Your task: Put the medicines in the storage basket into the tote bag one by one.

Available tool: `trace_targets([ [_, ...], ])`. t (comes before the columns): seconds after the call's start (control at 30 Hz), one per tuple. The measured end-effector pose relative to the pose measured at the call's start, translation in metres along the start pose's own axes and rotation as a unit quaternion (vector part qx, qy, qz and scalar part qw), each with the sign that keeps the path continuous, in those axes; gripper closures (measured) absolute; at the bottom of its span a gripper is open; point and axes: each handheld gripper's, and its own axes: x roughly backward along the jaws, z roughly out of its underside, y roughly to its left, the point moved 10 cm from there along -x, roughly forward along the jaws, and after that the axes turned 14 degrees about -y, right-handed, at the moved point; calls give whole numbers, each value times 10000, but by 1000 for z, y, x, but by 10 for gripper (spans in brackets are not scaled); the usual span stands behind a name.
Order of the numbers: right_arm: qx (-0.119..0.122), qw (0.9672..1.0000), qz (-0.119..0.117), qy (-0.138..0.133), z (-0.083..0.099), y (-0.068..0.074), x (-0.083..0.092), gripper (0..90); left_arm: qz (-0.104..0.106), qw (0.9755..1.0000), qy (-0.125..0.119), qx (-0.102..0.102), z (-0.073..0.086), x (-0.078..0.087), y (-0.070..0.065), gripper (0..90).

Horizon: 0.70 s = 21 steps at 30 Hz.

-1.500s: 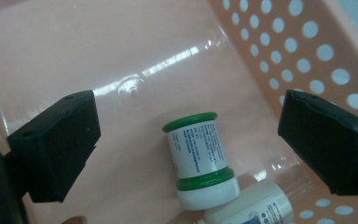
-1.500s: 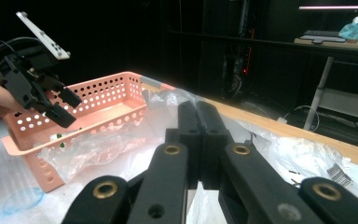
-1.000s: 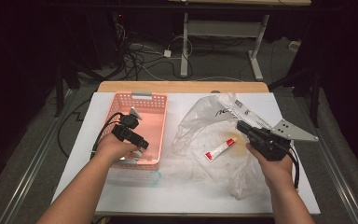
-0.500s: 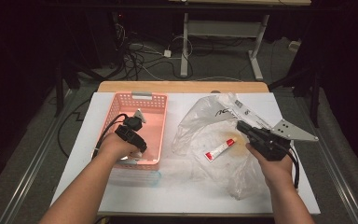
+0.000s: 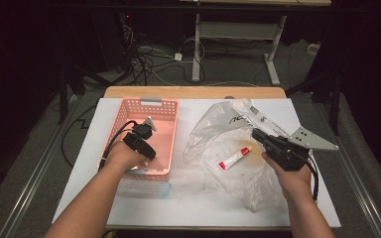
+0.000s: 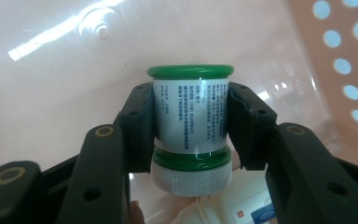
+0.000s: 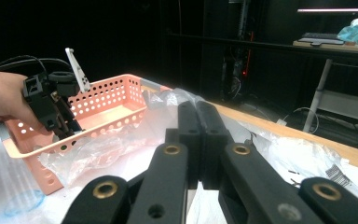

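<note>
One basket (image 5: 163, 106), one bag (image 5: 258, 188), one red-white tube (image 5: 233, 159). One green-capped jar (image 6: 189, 126). Two claws: left claw (image 6: 189, 135), right claw (image 7: 198, 121).

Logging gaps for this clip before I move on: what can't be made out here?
- Jar in the left tongs: small blue label print is unreadable in the left gripper view; in the high view the hand and tongs cover the jar.
- White packet under the jar: cut off by the bottom edge and the tongs.
- Tube on the plastic bag: lettering too small in the high view.
</note>
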Motion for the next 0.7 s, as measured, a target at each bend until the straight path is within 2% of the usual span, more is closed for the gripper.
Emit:
trace_targets([
  [0.17,11,10000,1,4,0,0,0,900,-19,9995,-319,-80,-3,5,-1,540],
  [0.33,-13,10000,19,7,1,0,-1,900,29,9971,-747,-170,-6,13,-4,540],
  [0.47,4,10000,4,4,1,1,-1,900,85,9935,-1099,-271,-8,18,-6,540],
  [0.63,10,10000,12,31,2,1,-1,900,124,9877,-1528,-308,-11,25,-7,540],
  [0.7,35,10000,-2,38,2,1,-1,900,145,9846,-1706,-349,-12,28,-9,540],
])
